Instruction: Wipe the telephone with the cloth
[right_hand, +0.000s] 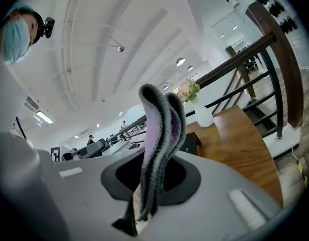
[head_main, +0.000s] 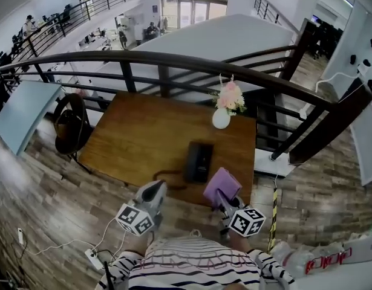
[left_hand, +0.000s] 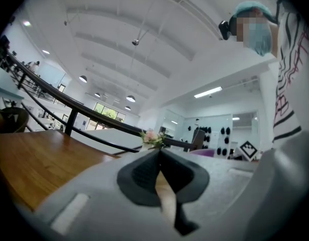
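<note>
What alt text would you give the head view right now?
Seen from above, the right tongs hold a purple cloth at the near edge of a wooden table, just right of a black telephone. The empty left tongs are at its other side; a flower vase stands behind.

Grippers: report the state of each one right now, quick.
Left gripper: shut, nothing between its jaws.
Right gripper: shut on the purple cloth.
</note>
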### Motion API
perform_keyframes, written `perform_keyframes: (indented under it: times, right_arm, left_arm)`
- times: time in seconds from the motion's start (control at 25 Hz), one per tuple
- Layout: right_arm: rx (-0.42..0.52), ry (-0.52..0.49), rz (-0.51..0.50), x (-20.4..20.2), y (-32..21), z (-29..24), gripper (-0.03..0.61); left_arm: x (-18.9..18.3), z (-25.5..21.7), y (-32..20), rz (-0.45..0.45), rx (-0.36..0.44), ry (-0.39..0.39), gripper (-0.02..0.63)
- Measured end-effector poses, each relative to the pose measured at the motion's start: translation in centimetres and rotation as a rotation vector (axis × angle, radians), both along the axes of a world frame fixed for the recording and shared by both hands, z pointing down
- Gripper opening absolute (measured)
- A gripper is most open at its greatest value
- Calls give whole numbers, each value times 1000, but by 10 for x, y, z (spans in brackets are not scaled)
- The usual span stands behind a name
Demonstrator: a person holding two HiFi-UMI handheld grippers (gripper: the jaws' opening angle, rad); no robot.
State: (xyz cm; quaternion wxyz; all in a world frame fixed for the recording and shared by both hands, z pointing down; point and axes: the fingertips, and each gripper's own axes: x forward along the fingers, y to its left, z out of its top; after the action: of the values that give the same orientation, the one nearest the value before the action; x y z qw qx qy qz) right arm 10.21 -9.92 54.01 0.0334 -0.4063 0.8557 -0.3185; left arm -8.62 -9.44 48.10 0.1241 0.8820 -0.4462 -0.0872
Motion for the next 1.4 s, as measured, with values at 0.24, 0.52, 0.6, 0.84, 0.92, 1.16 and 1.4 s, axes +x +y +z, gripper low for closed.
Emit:
perform_keyframes:
  times: [0.24, 0.52, 0.6, 0.84, 0.92, 1.16, 1.4]
  right_arm:
    - [-3, 1, -94, 14, -20, 5, 49]
    - [-10, -8, -145, 0, -44, 9, 49]
    - [-12, -11, -142, -7, -55, 8, 49]
    - [-13, -22, -91, -22, -91, -4, 49]
    - [-14, -25, -78, -30, -102, -7, 49]
    - [-27, -21, -44, -53, -138, -6, 49]
    - [-45, 2, -58, -75, -172, 8, 49]
  left_arm:
    - [15, 6, -4, -87, -4, 16, 0]
    - [6, 14, -15, -127, -21, 30, 0]
    - [2, 13, -26, -117, -21, 34, 0]
    - [-8, -3, -77, -42, -15, 32, 0]
    - [-11, -9, -95, -7, -7, 25, 0]
    - [-23, -16, -141, 74, -7, 21, 0]
    - [-31, -8, -169, 124, -23, 32, 0]
